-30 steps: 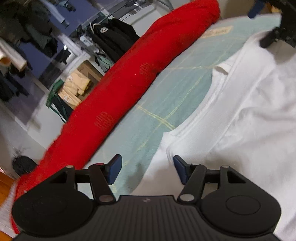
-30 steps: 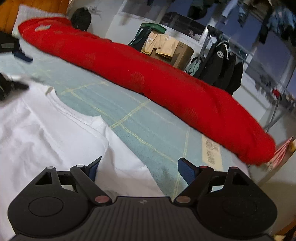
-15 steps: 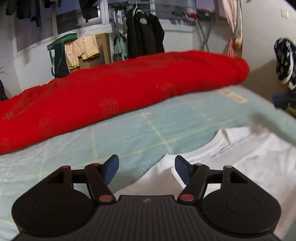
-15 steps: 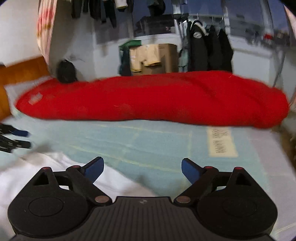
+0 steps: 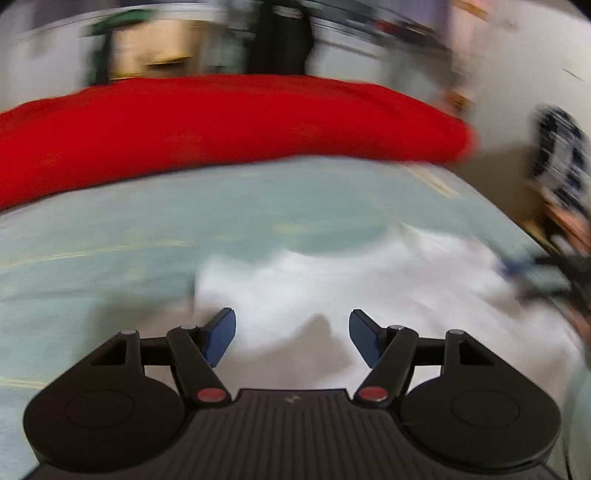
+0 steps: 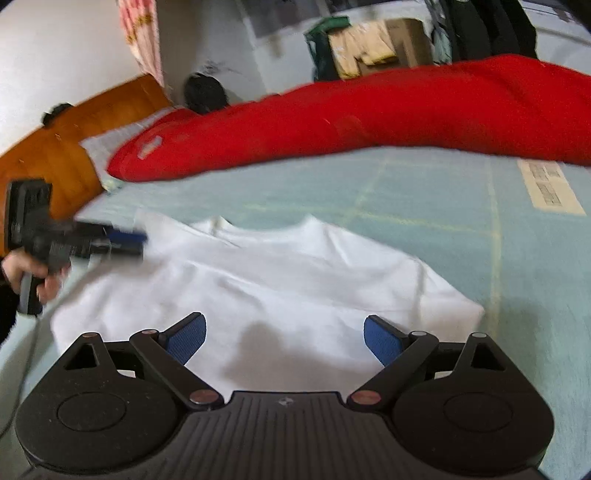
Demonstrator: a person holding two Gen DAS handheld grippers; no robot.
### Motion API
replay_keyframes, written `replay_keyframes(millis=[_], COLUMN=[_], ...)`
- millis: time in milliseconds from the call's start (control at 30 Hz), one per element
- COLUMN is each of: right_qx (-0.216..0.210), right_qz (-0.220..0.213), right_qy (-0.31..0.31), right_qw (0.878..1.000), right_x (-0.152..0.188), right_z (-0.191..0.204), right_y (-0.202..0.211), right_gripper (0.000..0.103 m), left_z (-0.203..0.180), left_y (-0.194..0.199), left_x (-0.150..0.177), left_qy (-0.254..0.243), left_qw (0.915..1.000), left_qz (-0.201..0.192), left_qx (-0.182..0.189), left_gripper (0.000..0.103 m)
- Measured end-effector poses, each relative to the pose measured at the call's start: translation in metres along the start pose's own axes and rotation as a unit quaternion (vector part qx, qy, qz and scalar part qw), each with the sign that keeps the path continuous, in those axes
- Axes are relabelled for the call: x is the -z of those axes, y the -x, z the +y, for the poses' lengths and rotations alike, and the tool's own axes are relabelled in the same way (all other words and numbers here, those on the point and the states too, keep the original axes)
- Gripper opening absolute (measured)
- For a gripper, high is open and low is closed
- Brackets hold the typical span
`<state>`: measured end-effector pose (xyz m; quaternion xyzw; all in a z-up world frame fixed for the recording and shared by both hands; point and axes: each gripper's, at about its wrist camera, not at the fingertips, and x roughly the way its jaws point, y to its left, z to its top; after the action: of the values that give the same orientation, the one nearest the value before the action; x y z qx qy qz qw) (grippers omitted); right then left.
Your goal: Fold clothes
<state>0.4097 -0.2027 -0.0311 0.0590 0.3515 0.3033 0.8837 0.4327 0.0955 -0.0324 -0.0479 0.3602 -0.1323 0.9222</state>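
Note:
A white garment [image 6: 295, 280] lies flattened on the pale green bed sheet [image 6: 443, 206], its neckline toward the red roll. My right gripper [image 6: 284, 336] hovers over the garment's near edge, open wide, with nothing between its blue pads. The left gripper [image 6: 122, 240] shows in the right wrist view at the garment's left edge, held by a hand [image 6: 33, 273]. In the blurred left wrist view my left gripper [image 5: 291, 332] stands open above the white garment [image 5: 332, 288], with nothing between its pads. The right gripper [image 5: 535, 269] appears there at the far right.
A long red rolled blanket [image 6: 369, 122] runs across the far side of the bed. A wooden headboard [image 6: 74, 147] stands at the left. Beyond the bed are a cardboard box with clothes [image 6: 376, 44] and dark jackets [image 6: 487, 29]. A printed label [image 6: 546, 188] lies on the sheet.
Both views have rolled from tilted to nearly level and swung across the bed. The right jaws have widened a little. The white garment now lies in front of both grippers.

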Motion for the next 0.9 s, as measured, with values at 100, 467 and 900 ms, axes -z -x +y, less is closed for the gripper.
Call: replay_keyframes(millis=[100, 467, 900], right_qx=[0.008, -0.013, 0.031], right_qz=[-0.008, -0.004, 0.006], right_qy=[-0.008, 0.011, 0.14], right_qw=[1.0, 1.0, 0.99], right_x=[0.01, 0.021, 0.049], right_z=[-0.007, 0.017, 0.092], right_y=[0.005, 0.01, 0.028], right_gripper=[0.095, 0.095, 0.097], left_z=[0.008, -0.053, -0.069], left_y=[0.01, 0.044, 0.074], left_x=[0.001, 0.071, 0.1], left_qy=[0.023, -0.107, -0.135], left_qw=[0.9995, 0.9936, 0.9906], left_qz=[-0.019, 0.016, 0.022], left_qx=[0.01, 0.031, 0.004], left_gripper=[0.067, 0.072, 0.074])
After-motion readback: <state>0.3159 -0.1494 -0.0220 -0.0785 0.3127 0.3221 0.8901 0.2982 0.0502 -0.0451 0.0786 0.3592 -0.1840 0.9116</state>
